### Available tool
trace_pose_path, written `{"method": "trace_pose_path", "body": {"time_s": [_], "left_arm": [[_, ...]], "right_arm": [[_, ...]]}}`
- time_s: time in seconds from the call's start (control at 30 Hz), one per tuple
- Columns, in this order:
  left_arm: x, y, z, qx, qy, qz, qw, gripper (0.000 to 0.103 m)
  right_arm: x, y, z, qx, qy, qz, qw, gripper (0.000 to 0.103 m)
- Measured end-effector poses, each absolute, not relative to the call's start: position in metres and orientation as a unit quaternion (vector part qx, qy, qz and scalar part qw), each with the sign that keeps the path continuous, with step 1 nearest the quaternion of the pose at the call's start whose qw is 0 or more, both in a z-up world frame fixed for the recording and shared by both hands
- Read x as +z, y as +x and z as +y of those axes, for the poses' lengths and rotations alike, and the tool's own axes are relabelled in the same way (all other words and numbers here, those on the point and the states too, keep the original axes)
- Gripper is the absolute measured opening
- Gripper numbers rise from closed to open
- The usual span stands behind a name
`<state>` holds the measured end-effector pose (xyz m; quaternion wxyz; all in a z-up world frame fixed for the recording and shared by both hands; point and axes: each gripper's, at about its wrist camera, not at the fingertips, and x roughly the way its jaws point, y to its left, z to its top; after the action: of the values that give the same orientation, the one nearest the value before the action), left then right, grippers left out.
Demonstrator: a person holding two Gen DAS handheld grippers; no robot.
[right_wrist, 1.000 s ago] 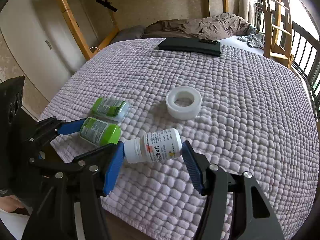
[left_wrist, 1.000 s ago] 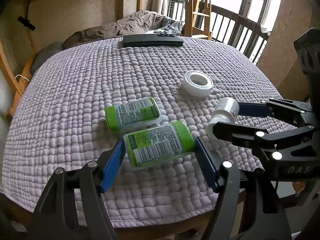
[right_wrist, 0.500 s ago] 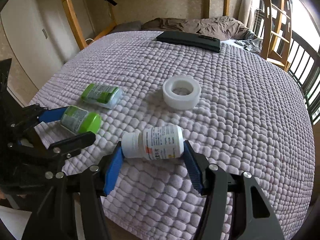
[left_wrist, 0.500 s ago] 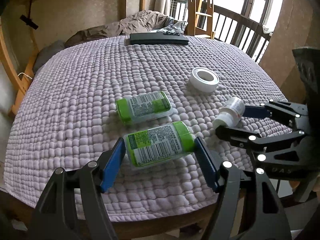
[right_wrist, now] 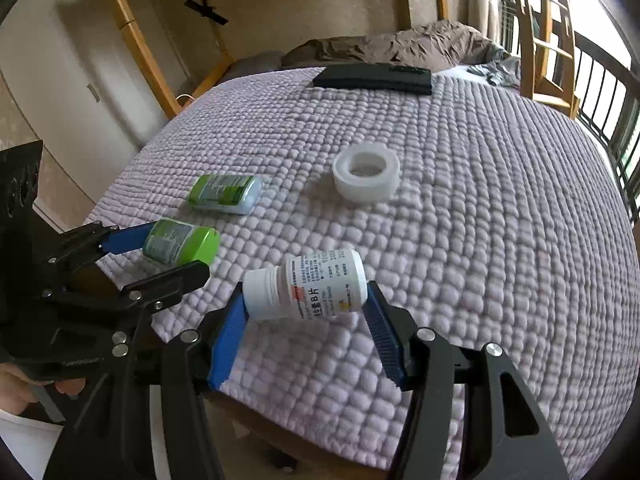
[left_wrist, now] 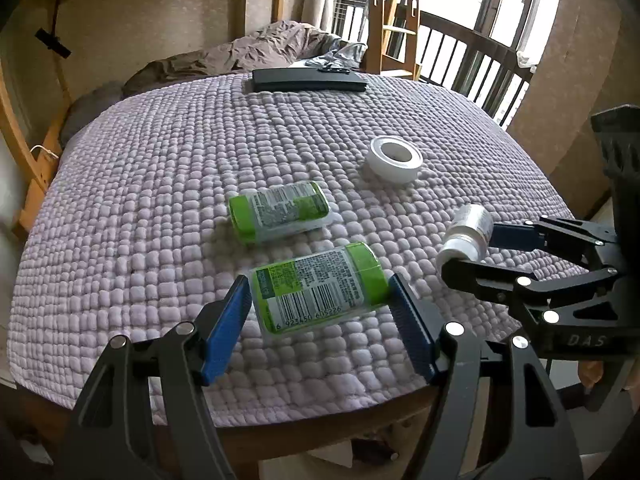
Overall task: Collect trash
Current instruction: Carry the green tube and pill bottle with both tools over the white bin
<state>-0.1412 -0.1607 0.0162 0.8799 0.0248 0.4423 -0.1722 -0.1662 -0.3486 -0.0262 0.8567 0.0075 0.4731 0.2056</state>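
A green-labelled plastic container (left_wrist: 316,286) with a barcode lies crosswise between the blue pads of my left gripper (left_wrist: 318,284), which is shut on it just above the quilt near the bed's front edge. The right wrist view shows the same container (right_wrist: 180,240) in the left gripper (right_wrist: 172,252). My right gripper (right_wrist: 306,292) is shut on a white pill bottle (right_wrist: 312,286), tilted with its cap to the lower left. From the left wrist view the bottle (left_wrist: 466,232) shows end-on in the right gripper (left_wrist: 468,248). A second green container (left_wrist: 280,212) lies on the quilt.
A white tape roll (left_wrist: 396,159) lies flat on the lilac quilted bed cover (left_wrist: 160,184), farther back. A flat black item (left_wrist: 308,80) rests at the far edge near a brown duvet. A wooden ladder and railing stand at the back right. A hand (right_wrist: 16,392) holds the left gripper's handle.
Both grippers have drawn back a little toward the bed's front edge, each still shut on its item. The white bottle has tilted slightly. The second green container and tape roll stayed put.
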Motion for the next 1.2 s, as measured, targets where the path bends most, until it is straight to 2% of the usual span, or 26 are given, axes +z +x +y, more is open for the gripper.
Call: {"method": "trace_pose_path", "body": {"time_s": [1.2], "left_arm": [[0.035,-0.201,-0.157,-0.204,0.073,0.447,0.868,0.071]], "right_arm": [[-0.01,-0.239,-0.361,0.203,0.02,0.475,0.856,0.057]]}}
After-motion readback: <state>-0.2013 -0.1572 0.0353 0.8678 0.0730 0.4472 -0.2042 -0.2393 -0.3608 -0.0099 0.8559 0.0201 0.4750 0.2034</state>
